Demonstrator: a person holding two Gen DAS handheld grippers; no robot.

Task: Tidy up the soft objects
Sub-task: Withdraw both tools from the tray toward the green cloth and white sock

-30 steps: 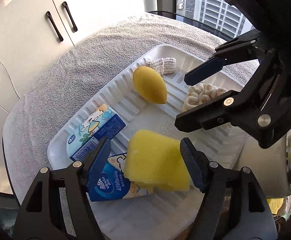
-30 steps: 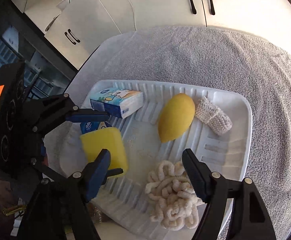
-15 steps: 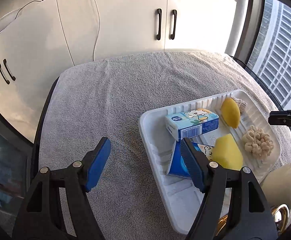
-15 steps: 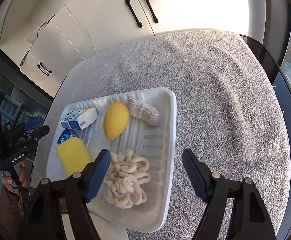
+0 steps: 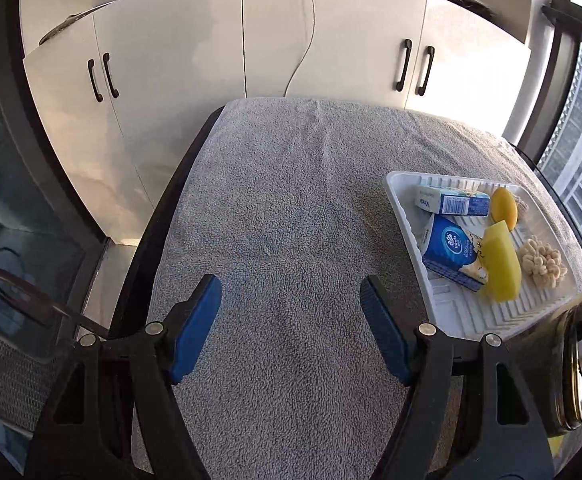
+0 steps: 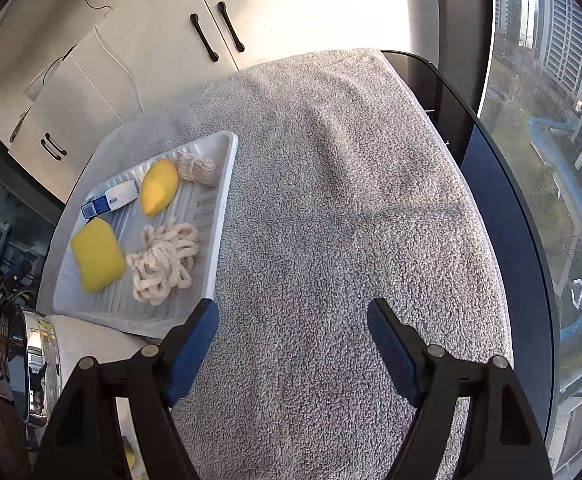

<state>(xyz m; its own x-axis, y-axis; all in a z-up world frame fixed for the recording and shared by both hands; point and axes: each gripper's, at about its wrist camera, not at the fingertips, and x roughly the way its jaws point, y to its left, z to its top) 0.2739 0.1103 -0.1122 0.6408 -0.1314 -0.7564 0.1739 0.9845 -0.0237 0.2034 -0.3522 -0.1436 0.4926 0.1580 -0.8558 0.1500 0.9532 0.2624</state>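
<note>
Towel (image 5: 291,220), grey and looped, covers the table. Left gripper (image 5: 291,320) hangs over bare towel, its blue fingers (image 5: 195,320) spread with nothing between them. To its right a white ribbed tray (image 5: 401,196) holds a boxed tissue pack (image 5: 451,202), a blue tissue pack (image 5: 449,250), a yellow sponge (image 5: 501,266) leaning on that pack, a mango-shaped yellow toy (image 5: 505,206) and a cream looped cloth (image 5: 541,262). A small knitted piece (image 6: 197,168) lies at the far corner of the tray. Right gripper (image 6: 293,348) hangs over bare towel just right of the tray, fingers (image 6: 193,348) spread and empty.
</note>
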